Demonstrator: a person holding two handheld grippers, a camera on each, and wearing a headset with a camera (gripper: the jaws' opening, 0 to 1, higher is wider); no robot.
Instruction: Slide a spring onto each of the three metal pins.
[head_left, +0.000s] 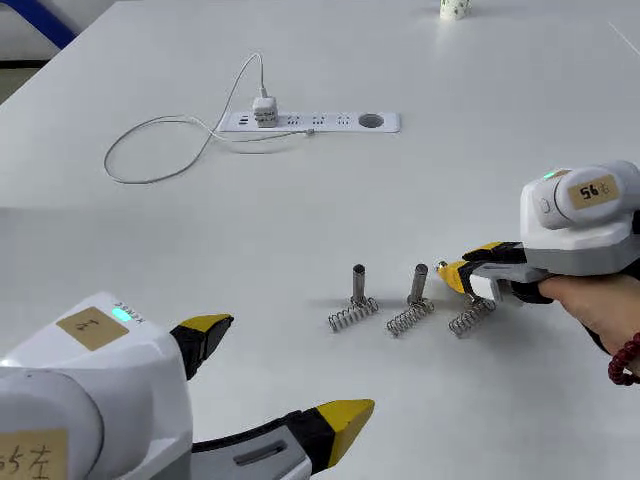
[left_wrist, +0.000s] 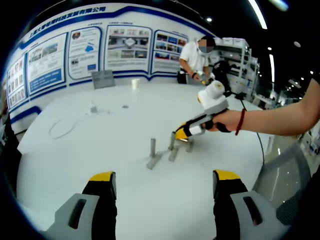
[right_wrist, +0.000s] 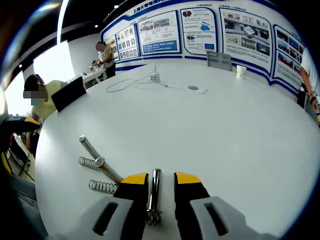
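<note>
Steel springs (head_left: 352, 314) are lying unthreaded beside the pins (head_left: 358, 283) on the table (head_left: 300, 220) as the right tool (right_wrist: 161, 177) is bracketing the third pin (right_wrist: 155, 192), grip unclear, left tool (left_wrist: 164, 175) spread; next, probably lifting a spring.

The left gripper (head_left: 275, 372) sits at the lower left of the head view, its jaws spread wide and pointing right. At the right edge, a hand (head_left: 590, 305) holds the right gripper (head_left: 458, 277) pointing left, jaws only narrowly parted.
</note>
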